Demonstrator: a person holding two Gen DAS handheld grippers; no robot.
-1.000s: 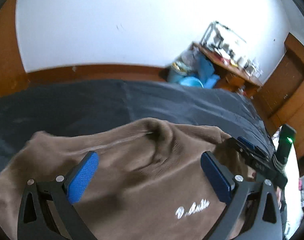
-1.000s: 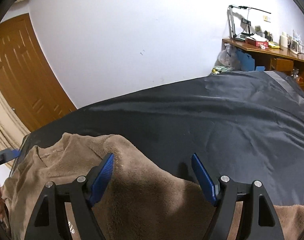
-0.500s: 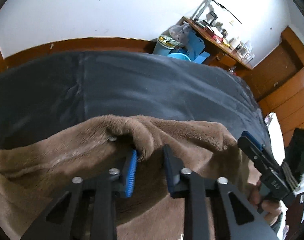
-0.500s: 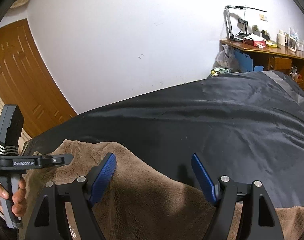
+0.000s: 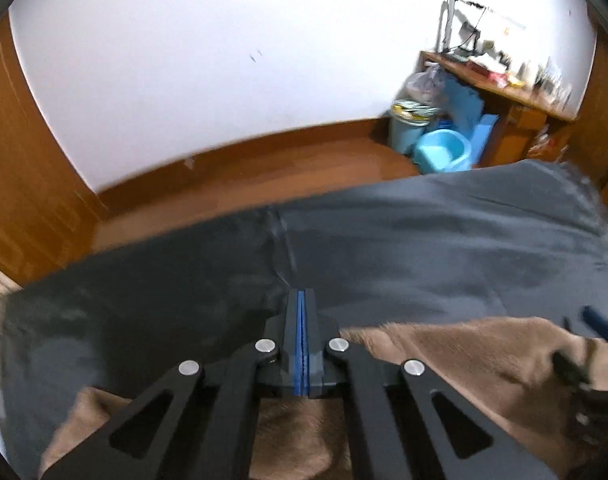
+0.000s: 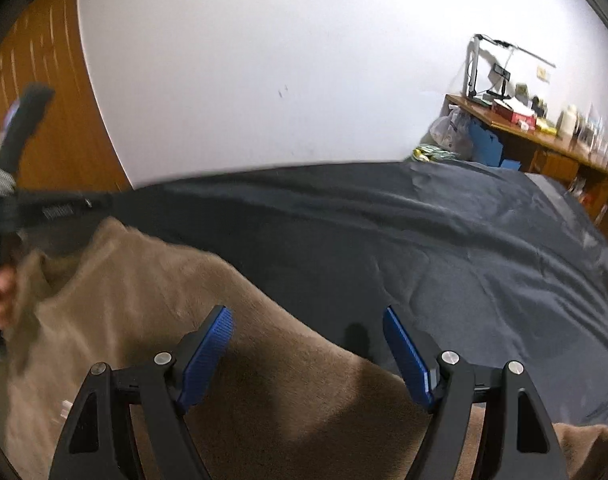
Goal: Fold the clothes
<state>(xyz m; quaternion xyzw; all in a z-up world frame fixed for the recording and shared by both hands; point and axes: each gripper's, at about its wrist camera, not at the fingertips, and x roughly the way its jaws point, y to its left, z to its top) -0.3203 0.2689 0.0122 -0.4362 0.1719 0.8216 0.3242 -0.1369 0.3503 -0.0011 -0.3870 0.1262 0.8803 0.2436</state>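
A brown fleece garment [image 6: 152, 320] lies on a bed under a dark sheet [image 6: 423, 248]. In the left wrist view my left gripper [image 5: 302, 332] is shut, its blue pads pressed flat together, and the brown garment [image 5: 443, 352] bunches under their base. In the right wrist view the cloth rises in a peak to the left gripper [image 6: 102, 204], held by a hand [image 6: 0, 292] at the left edge. My right gripper [image 6: 307, 330] is open above the garment's far edge, with nothing between its pads.
A wooden desk [image 6: 543, 132] with clutter stands at the right wall. A light-blue tub [image 5: 443, 152] and a bin [image 5: 407, 128] sit on the wooden floor [image 5: 264, 172] beyond the bed. A wooden door [image 6: 44, 120] is on the left.
The left gripper went from wide open to shut on a fold of the garment and shifted along the bed; its view now shows more floor. The right gripper stayed open.
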